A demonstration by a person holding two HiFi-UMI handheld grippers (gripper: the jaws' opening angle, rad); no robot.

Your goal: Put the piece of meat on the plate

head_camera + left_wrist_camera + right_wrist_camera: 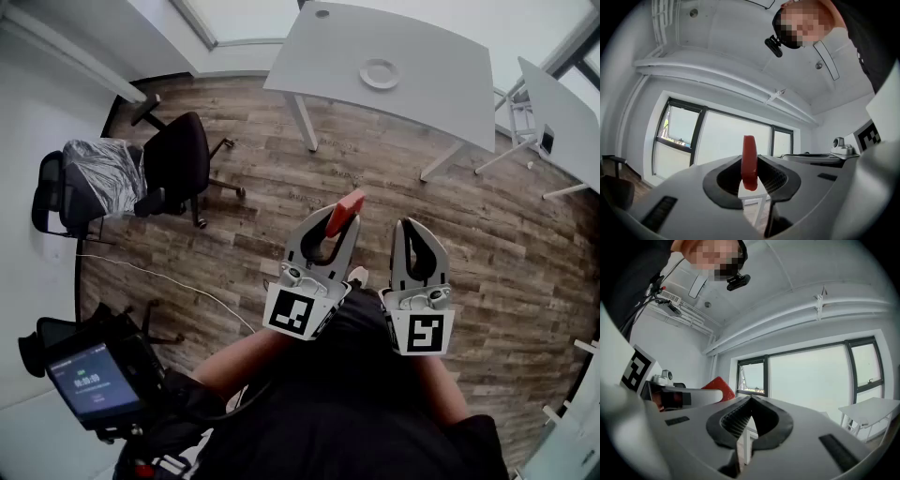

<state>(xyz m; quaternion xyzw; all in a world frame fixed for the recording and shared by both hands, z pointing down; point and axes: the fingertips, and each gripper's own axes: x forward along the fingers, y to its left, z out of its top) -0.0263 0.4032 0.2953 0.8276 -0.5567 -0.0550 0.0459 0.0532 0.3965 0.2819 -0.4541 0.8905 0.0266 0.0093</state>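
At the far left of the head view, a dark handheld device (94,382) with a lit screen sits low in the frame. Above it stand two office chairs on the wooden floor (262,197): one wrapped in shiny plastic (98,173) and, just beside it, a black chair (178,155). A thin white cable (169,279) trails across the boards below them.

Near the middle, the left tongs (349,225) point level, out ahead of the person. They are drawn narrow and pinch the piece of meat (344,212), a flat red slab held on edge between the pads. Its upper end sticks out past the tips. In the left gripper view the slab stands upright in the gap with both pads pressed against its sides.

Just to the right, the right tongs (405,225) are held alongside, also level. Their jaws are closed together with nothing between them.

Further off, beyond both tongs, stands a grey table (422,66). A round white plate (381,73) lies on it, bare and well apart from the meat. At the far right edge part of a second table (562,122) shows.
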